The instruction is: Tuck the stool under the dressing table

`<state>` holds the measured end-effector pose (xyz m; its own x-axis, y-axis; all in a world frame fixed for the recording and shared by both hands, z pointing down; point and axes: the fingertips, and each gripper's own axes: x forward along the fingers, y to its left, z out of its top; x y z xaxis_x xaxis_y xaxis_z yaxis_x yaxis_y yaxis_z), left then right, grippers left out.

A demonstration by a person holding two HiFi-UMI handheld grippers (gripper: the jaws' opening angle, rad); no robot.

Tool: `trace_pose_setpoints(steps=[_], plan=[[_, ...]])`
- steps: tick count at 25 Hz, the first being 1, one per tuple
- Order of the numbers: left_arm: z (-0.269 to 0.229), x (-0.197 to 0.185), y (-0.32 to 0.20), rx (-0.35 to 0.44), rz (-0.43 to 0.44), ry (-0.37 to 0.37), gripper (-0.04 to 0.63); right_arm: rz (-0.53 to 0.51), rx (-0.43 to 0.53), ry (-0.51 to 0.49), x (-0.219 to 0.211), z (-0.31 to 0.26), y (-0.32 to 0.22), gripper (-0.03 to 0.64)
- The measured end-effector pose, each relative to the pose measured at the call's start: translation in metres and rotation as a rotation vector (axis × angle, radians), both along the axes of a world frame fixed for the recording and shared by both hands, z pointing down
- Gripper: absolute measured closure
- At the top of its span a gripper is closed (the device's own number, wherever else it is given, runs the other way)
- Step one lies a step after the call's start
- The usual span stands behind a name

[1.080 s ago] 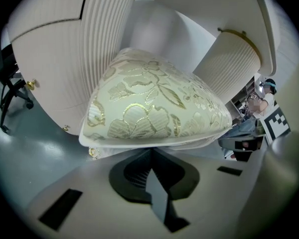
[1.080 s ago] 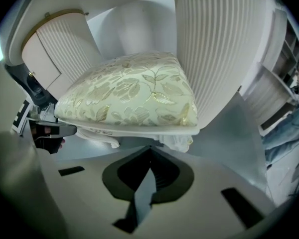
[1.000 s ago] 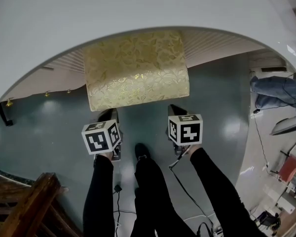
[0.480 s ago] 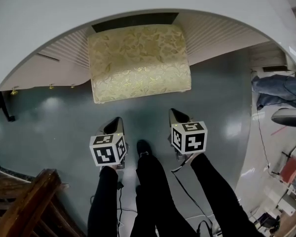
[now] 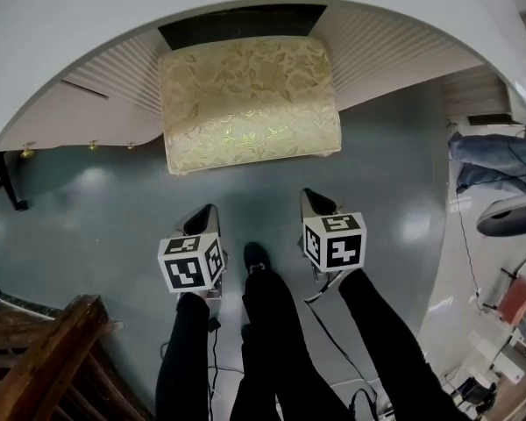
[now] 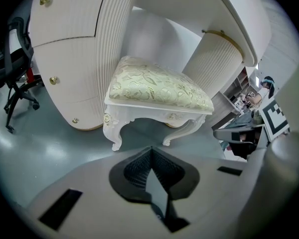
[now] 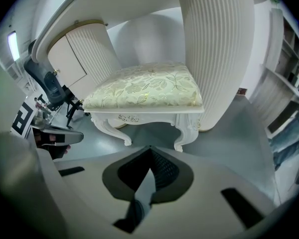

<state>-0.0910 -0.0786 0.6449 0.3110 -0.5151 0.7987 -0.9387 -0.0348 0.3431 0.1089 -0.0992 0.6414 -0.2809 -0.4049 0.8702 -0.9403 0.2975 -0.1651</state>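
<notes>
The stool (image 5: pixel 250 103) has a gold floral cushion and white carved legs. It stands between the two ribbed pedestals of the white dressing table (image 5: pixel 245 3), with its far edge at the dark gap under the top. My left gripper (image 5: pixel 206 211) and right gripper (image 5: pixel 309 196) hang over the floor, a short way back from the stool's near edge, touching nothing. Both have their jaws closed with nothing between them. The left gripper view shows the stool (image 6: pixel 157 86) ahead of the left gripper (image 6: pixel 150 151). The right gripper view shows the stool (image 7: pixel 147 91) beyond the right gripper (image 7: pixel 150 151).
A dark wooden chair (image 5: pixel 44 358) stands at the lower left. Cables (image 5: pixel 333 340) trail over the grey-green floor behind my legs. A black office chair (image 6: pixel 15 59) sits left of the table's drawer pedestal (image 6: pixel 74 59). A person's jeans-clad leg (image 5: pixel 500 165) shows at the right.
Both grippers have drawn back from the stool's near edge, which they were close against a second ago. More of the seat and the dark gap under the table top now show.
</notes>
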Motion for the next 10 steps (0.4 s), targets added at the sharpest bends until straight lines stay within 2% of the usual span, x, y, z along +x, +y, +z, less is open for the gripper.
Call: trace_pose_setpoints(steps=[10], plan=[[-0.0018,0.0002,-0.0026,0.007,-0.005,-0.001,0.588,-0.012,0.0,0.0,0.0005,0.0005,0.0034,0.612]])
